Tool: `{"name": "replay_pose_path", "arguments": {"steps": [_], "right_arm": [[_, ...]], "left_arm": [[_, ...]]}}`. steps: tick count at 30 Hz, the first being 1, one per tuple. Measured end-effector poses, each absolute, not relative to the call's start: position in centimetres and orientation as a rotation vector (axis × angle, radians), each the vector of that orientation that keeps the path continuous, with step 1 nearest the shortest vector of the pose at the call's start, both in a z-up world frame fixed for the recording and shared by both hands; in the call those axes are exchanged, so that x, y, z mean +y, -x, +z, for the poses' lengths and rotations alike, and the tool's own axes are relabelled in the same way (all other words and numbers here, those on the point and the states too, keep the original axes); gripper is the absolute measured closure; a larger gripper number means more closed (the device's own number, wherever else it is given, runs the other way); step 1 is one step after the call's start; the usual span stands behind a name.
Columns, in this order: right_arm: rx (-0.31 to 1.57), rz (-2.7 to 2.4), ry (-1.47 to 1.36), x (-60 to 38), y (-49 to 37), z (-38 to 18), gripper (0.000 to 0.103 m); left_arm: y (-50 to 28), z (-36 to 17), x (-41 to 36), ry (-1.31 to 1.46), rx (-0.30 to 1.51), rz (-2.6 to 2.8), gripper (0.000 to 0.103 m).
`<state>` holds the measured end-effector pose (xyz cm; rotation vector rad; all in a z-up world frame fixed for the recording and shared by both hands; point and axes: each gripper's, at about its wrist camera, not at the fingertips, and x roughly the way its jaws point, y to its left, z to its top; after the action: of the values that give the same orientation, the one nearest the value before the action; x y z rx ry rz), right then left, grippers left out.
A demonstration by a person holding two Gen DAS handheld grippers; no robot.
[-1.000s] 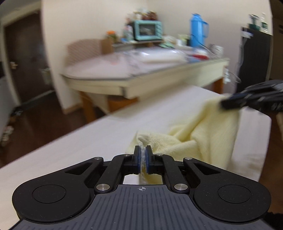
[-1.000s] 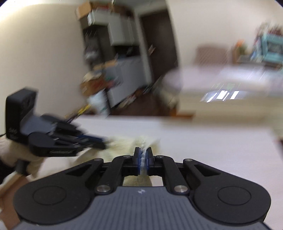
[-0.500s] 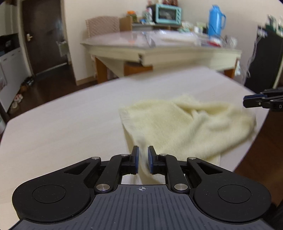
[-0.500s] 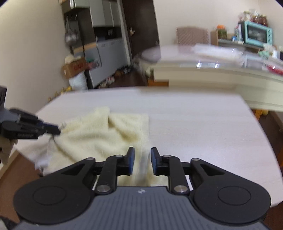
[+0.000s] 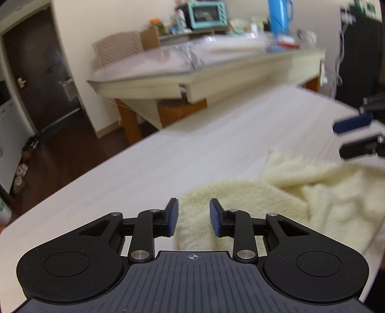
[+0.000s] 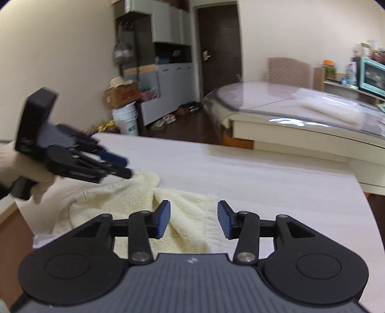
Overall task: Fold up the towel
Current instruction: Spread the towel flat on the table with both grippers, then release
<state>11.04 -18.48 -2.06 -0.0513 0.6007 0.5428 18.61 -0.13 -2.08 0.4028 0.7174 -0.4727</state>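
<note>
Towel (image 5: 300, 192) is the landmark: pale yellow, rumpled, lying loose on the white table (image 5: 192, 154), bunched toward the table's near edge. Not flat, several folds and ridges across it.

Left gripper (image 5: 193, 218): jaws spread wide, nothing between the blue pads (image 5: 172, 216). It sits just above the towel's near-left corner; the cloth shows through the gap, but no grip on it.

Right gripper (image 6: 193, 221): jaws also wide apart, empty. It hangs over the towel's near-right edge, with the hem visible between the pads (image 6: 163, 219).

From the right wrist view, the left gripper (image 6: 120, 166) appears at the towel's far-left corner, held in a gloved hand (image 6: 21, 168), tips just beside the cloth; blurred, so I cannot tell if they touch. From the left wrist view, the right gripper (image 5: 353, 134) shows beyond the towel's far-right side, fingers parted, also blurred.

Behind the towel: a second table (image 5: 216, 72) under clear plastic, with a teal toaster oven (image 5: 207, 12) and blue thermos (image 5: 280, 14) farther back.
</note>
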Motion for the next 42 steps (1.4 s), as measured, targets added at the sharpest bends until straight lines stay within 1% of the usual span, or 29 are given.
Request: {"name": "replay_pose_path", "arguments": {"steps": [10, 12, 14, 15, 18, 25, 27, 30, 33, 38, 40, 42], "right_arm": [[0.656, 0.569, 0.203, -14.9, -16.3, -4.8, 0.056], [0.670, 0.562, 0.280, -14.0, -16.5, -5.4, 0.056], [0.663, 0.539, 0.309, -14.1, -16.3, -5.4, 0.055], [0.661, 0.518, 0.320, -14.3, -16.2, -5.3, 0.056], [0.643, 0.362, 0.382, -15.9, -16.1, -5.6, 0.056], [0.690, 0.154, 0.357, -20.9, -14.3, -5.8, 0.055], [0.663, 0.164, 0.291, -21.8, -13.9, -5.4, 0.059], [0.608, 0.213, 0.200, -22.7, -13.1, -4.4, 0.058], [0.618, 0.306, 0.158, -22.0, -13.3, -4.5, 0.055], [0.648, 0.398, 0.252, -18.9, -14.9, -6.2, 0.054], [0.645, 0.404, 0.280, -18.3, -15.4, -6.1, 0.054], [0.637, 0.401, 0.314, -17.6, -16.5, -6.1, 0.054]], "left_arm": [[-15.8, -2.4, 2.5, -0.410, 0.739, -0.413, 0.072], [-15.0, -2.3, 3.0, -0.409, 0.738, -0.399, 0.072], [-14.3, -2.3, 3.4, -0.403, 0.730, -0.384, 0.072], [-14.2, -2.2, 3.4, -0.403, 0.727, -0.380, 0.072], [-13.8, -2.1, 3.2, -0.418, 0.720, -0.361, 0.072], [-12.8, -1.9, 3.7, -0.408, 0.727, -0.340, 0.072], [-12.8, -1.8, 3.8, -0.398, 0.725, -0.335, 0.070], [-13.0, -1.7, 3.9, -0.379, 0.708, -0.324, 0.071], [-13.5, -1.3, 3.5, -0.353, 0.681, -0.349, 0.071], [-14.9, -2.1, 1.3, -0.413, 0.682, -0.394, 0.070], [-15.2, -2.4, 1.1, -0.427, 0.675, -0.385, 0.068], [-16.0, -2.5, 1.2, -0.434, 0.674, -0.345, 0.067]]}}
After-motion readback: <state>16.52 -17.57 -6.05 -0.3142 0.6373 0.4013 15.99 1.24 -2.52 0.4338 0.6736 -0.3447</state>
